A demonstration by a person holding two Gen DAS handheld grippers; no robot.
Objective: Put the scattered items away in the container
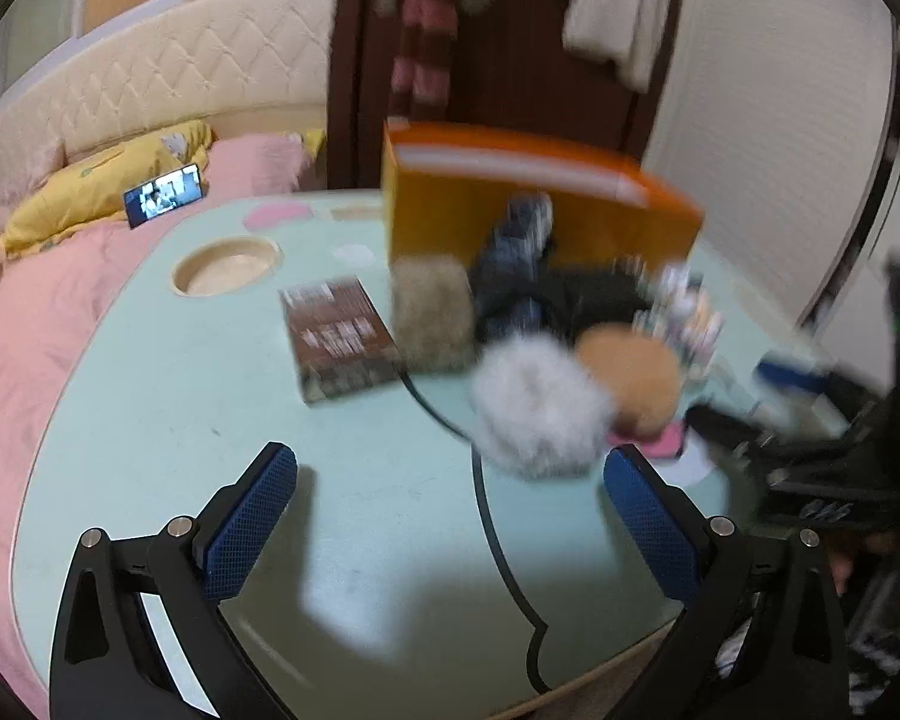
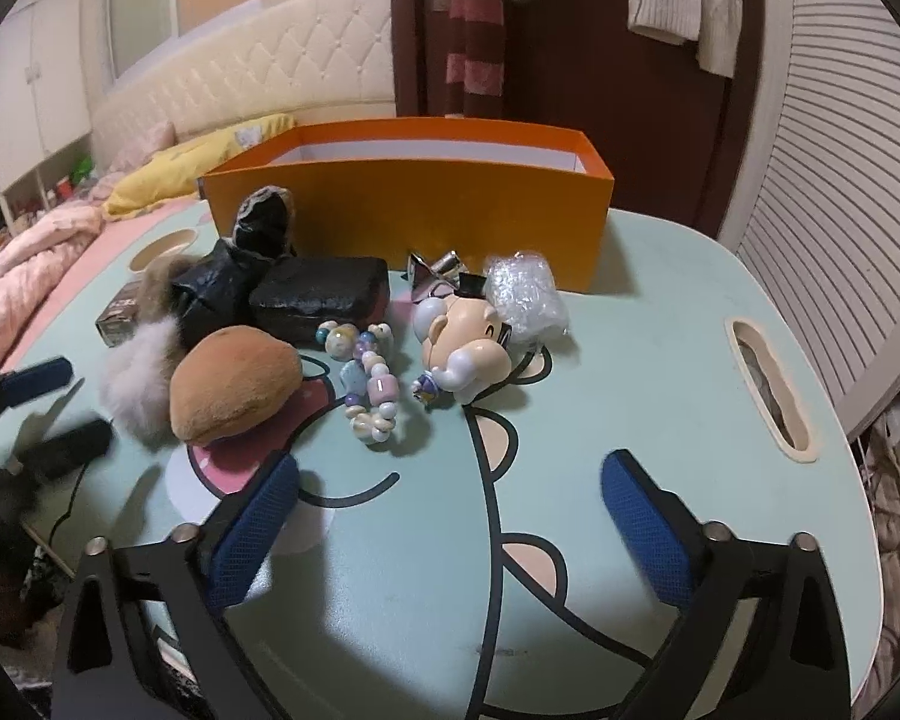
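I'm seeing a bright orange box (image 2: 408,204) with a white inside, on a mint-green surface (image 2: 660,360) printed with a black-outlined cartoon. In front: a tan plush (image 2: 234,384), a grey-white pompom (image 2: 135,384), a pastel bead bracelet (image 2: 369,384), a glossy black pouch (image 2: 318,294). My fingers (image 2: 252,531) have blue mesh-textured pads on black frames.

Motion blur is smearing most of the left wrist view; the box (image 1: 540,198), the dark bundle (image 1: 510,276) and the beads (image 1: 684,312) are showing only as streaks, and the book (image 1: 339,339) cover is staying unreadable; in the right wrist view the left gripper (image 2: 48,414) is running off the left edge (blurred too); the box (image 2: 408,204) is hiding its own floor.
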